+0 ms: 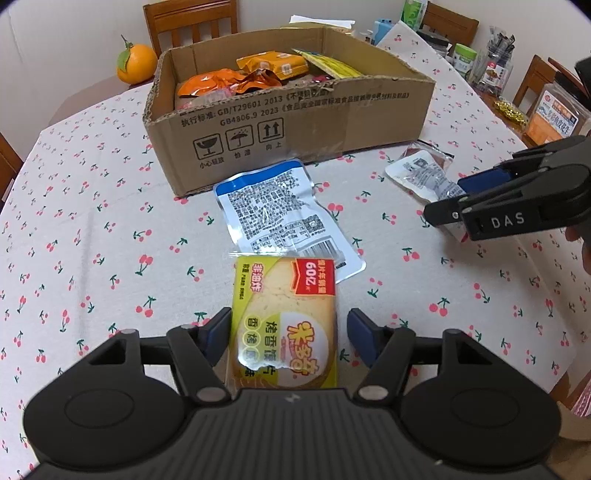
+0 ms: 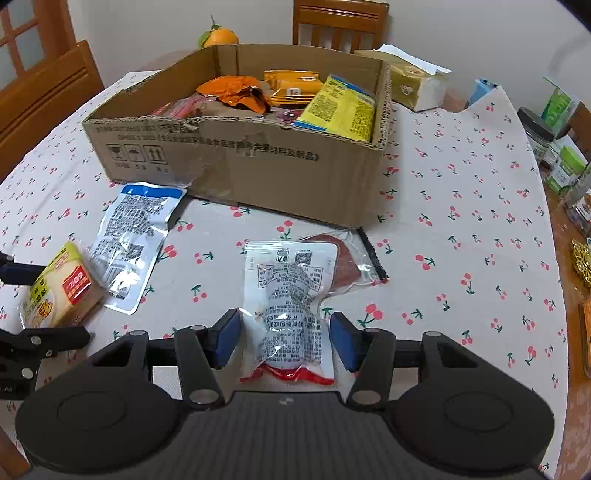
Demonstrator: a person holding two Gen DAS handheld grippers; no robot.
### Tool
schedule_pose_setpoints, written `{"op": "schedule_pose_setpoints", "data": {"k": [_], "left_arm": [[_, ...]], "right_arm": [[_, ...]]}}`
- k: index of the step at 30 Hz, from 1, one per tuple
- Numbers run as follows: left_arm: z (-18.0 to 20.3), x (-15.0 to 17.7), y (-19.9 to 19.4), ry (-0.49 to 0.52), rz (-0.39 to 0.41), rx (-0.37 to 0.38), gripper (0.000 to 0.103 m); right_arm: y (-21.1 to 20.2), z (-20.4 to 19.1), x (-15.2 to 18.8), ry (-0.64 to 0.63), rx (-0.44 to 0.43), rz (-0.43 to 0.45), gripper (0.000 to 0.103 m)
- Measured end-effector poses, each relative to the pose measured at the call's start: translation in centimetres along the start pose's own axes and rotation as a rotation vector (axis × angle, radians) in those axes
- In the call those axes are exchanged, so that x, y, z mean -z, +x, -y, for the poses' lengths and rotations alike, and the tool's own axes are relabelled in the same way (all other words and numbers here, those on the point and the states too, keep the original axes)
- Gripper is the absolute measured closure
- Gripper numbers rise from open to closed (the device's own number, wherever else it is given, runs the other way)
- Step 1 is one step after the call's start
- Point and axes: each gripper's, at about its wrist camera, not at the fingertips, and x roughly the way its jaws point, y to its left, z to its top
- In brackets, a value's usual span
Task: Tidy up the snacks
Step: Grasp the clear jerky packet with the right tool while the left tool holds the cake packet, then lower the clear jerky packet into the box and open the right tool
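A yellow snack pack (image 1: 284, 321) lies on the cherry tablecloth between the open fingers of my left gripper (image 1: 286, 338); it also shows in the right wrist view (image 2: 61, 288). A white and red sausage pack (image 2: 291, 306) lies between the open fingers of my right gripper (image 2: 284, 339), which appears from the side in the left wrist view (image 1: 458, 206). A blue and white pouch (image 1: 284, 218) (image 2: 133, 243) lies flat in front of the cardboard box (image 1: 295, 129) (image 2: 258, 170), which holds several orange and yellow snack packs. A clear pack of sliced meat (image 2: 347, 262) lies under the sausage pack's far end.
An orange (image 1: 136, 64) sits behind the box. Jars and packets (image 2: 557, 155) crowd the table's right edge, with a tissue box (image 2: 417, 86) at the back. Wooden chairs (image 1: 192, 22) stand around the table.
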Motion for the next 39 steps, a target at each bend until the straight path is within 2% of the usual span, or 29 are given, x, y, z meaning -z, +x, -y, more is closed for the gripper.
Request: {"op": "schedule_pose_setpoints", "data": {"k": [7, 9, 25, 39], "left_arm": [[0.3, -0.2, 0.0, 0.037, -0.005, -0.003, 0.038], [0.2, -0.3, -0.1, 0.033, -0.004, 0.004, 0.048], [-0.7, -1.1, -1.2, 0.052, -0.040, 0.048, 0.049], [-1.3, -2.3, -5.1, 0.125, -0.048, 0.102, 0.049]], "right_arm": [[0.2, -0.1, -0.3, 0.002, 0.002, 0.002, 0.046], [0.1, -0.1, -0.3, 0.003, -0.005, 0.002, 0.046], [-1.8, 0.3, -0.7, 0.009, -0.032, 0.015, 0.047], [-5.7, 0.0, -2.3, -0.073, -0.054, 0.039, 0.047]]}}
